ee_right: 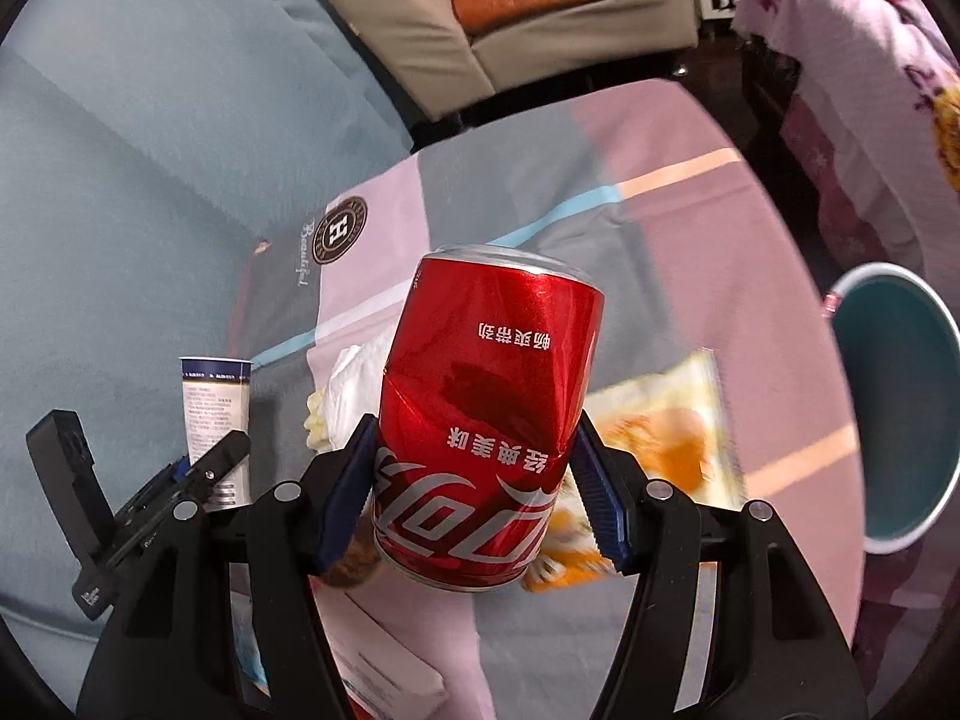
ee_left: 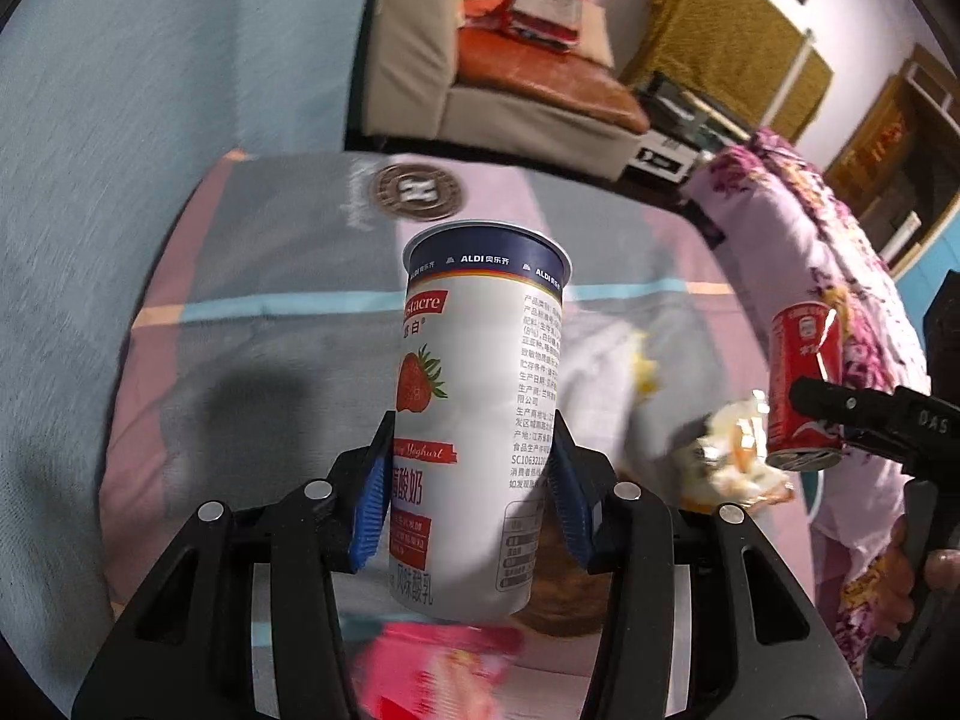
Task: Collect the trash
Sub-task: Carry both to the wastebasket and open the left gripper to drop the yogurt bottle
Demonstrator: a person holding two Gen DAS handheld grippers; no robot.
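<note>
A tall white yoghurt cup [ee_left: 480, 396] with a strawberry print and a dark blue rim is clamped between the blue pads of my left gripper [ee_left: 474, 480], lifted off the patchwork cloth. My right gripper [ee_right: 477, 480] is shut on a dented red cola can [ee_right: 486, 414], held upside down above the table. The same can [ee_left: 804, 384] and the other gripper's black finger show at the right of the left wrist view. The cup [ee_right: 216, 420] and the left tool appear at the left of the right wrist view.
Crumpled wrappers [ee_left: 726, 456] and an orange snack bag [ee_right: 666, 432] lie on the cloth-covered table [ee_right: 690, 180]. A pink packet [ee_left: 444, 660] sits near the front. A teal bin [ee_right: 900, 414] stands at the right. A blue sofa [ee_right: 120, 180] and a beige armchair [ee_left: 516, 84] lie beyond.
</note>
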